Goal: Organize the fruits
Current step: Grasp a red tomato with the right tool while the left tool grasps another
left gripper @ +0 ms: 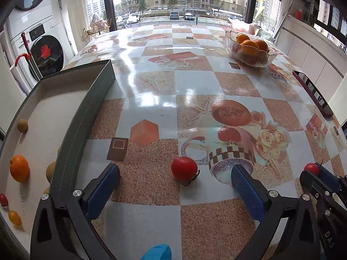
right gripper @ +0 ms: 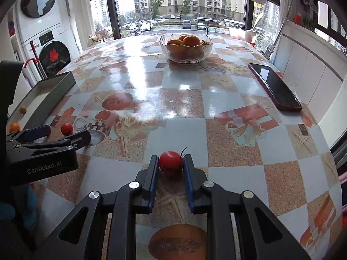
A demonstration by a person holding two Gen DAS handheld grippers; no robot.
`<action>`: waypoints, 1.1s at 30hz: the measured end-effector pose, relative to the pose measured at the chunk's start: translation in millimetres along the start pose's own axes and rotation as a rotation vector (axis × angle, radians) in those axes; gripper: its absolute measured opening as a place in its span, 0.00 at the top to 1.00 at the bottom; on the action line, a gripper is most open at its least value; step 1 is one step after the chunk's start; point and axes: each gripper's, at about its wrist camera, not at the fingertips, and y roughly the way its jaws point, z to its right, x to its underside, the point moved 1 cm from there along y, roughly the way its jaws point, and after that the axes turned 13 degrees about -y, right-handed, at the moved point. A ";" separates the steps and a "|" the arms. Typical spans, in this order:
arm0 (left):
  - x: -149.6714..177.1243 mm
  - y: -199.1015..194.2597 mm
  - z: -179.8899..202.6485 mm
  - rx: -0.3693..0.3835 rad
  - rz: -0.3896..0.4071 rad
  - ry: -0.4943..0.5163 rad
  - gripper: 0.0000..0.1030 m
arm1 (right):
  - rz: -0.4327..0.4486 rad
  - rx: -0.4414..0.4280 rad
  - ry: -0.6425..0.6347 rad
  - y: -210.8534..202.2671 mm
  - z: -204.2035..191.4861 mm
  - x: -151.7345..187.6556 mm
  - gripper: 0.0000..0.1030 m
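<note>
My left gripper (left gripper: 175,172) is open, its jaws wide either side of a red tomato (left gripper: 184,168) that lies on the patterned table. My right gripper (right gripper: 170,162) is shut on a second red tomato (right gripper: 170,162); it also shows at the right edge of the left wrist view (left gripper: 311,168). A grey tray (left gripper: 86,108) to the left holds an orange (left gripper: 19,168), a small brown fruit (left gripper: 22,125), a small red fruit (left gripper: 3,199) and a yellow one (left gripper: 14,218). A glass bowl (right gripper: 171,55) of oranges (right gripper: 191,40) stands at the far side.
A dark phone (right gripper: 274,86) lies on the table's right side. A washing machine (left gripper: 41,49) stands to the left beyond the tray. White cabinets (right gripper: 308,69) run along the right. Windows lie behind the table.
</note>
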 end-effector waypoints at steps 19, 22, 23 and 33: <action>-0.1 -0.1 -0.4 0.001 0.000 0.000 0.00 | 0.001 0.034 -0.025 -0.5 -5.2 1.7 0.76; -0.1 -0.1 -0.4 0.001 0.000 0.000 0.00 | 0.001 0.034 -0.025 -0.7 -5.1 1.8 0.76; -0.1 0.0 -0.5 0.001 0.000 0.000 0.00 | 0.002 0.034 -0.025 -0.8 -5.1 1.7 0.76; -0.2 0.3 -0.6 0.001 -0.001 0.000 0.00 | 0.001 0.033 -0.025 -0.7 -5.1 1.6 0.76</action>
